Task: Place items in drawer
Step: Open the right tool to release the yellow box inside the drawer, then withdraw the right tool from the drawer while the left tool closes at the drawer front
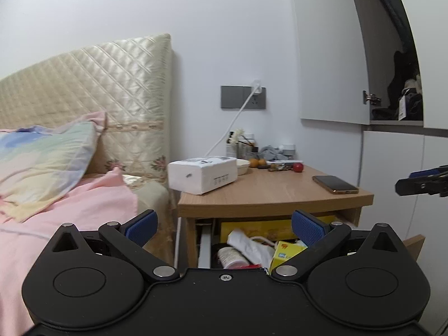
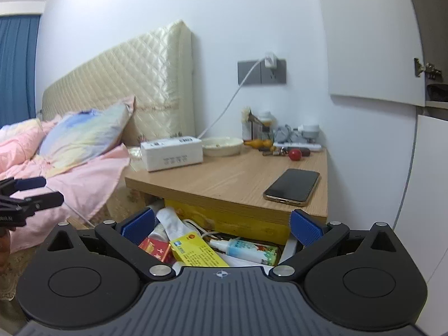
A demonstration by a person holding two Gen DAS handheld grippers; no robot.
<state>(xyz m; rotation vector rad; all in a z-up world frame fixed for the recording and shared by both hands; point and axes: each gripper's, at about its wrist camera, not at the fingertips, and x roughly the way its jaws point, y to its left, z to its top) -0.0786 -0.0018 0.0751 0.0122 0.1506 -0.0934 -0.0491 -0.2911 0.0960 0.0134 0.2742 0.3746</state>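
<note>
1. Left wrist view: the left gripper (image 1: 224,228) is seen with its blue-padded fingers (image 1: 141,225) spread wide and nothing held between them. Past the fingertips, an open drawer (image 1: 414,245) is seen under a wooden bedside worktop (image 1: 268,193), already crowded with a yellow carton (image 1: 285,253), a white bottle (image 1: 231,257) and crumpled wrapping.

2. On the worktop a phone (image 1: 335,184) is seen lying flat near the front right corner, above and to the right of the fingers. A white box (image 1: 203,174) stands at the left, beside the bed (image 1: 56,210). Small clutter is ranged along the wall.

3. Right wrist view: the right gripper (image 2: 222,228) is likewise seen with fingers (image 2: 305,228) spread and empty, held over the drawer (image 2: 291,247).

4. The phone (image 2: 292,186) is seen ahead and slightly right of the fingers, well apart from them, its long axis running away from the camera and leaning right. It is judged the likeliest item to be taken next.

5. The right gripper is judged nearer the phone. The left gripper (image 2: 30,197) shows at the left edge, towards the bed.
</note>
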